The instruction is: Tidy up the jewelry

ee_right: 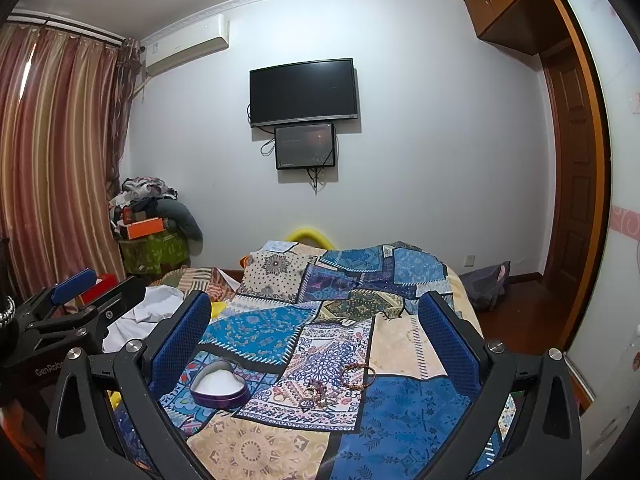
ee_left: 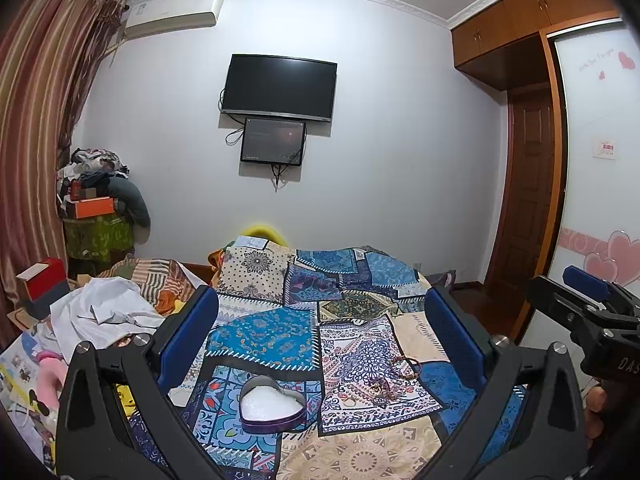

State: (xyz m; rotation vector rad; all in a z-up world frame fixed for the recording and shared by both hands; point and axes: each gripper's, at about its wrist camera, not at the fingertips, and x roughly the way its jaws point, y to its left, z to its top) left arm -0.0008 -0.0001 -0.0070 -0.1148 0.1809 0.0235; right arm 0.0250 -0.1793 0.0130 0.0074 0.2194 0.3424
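A purple heart-shaped tin [ee_left: 271, 404] with a white lining lies open on the patchwork bedspread [ee_left: 276, 336]; it also shows in the right wrist view [ee_right: 218, 389]. A small heap of jewelry [ee_left: 378, 386] with rings and a beaded bracelet [ee_left: 408, 366] lies to its right, seen again in the right wrist view [ee_right: 318, 394] with the bracelet [ee_right: 358, 376]. My left gripper [ee_left: 320, 340] is open and empty above the bed, behind the tin. My right gripper [ee_right: 316, 340] is open and empty, above the jewelry.
White clothing [ee_left: 104, 312] and toys lie on the left of the bed. A pile of boxes and clothes [ee_left: 96, 208] stands in the far left corner. A TV [ee_left: 280, 88] hangs on the far wall. A wardrobe and door [ee_left: 532, 200] are at right.
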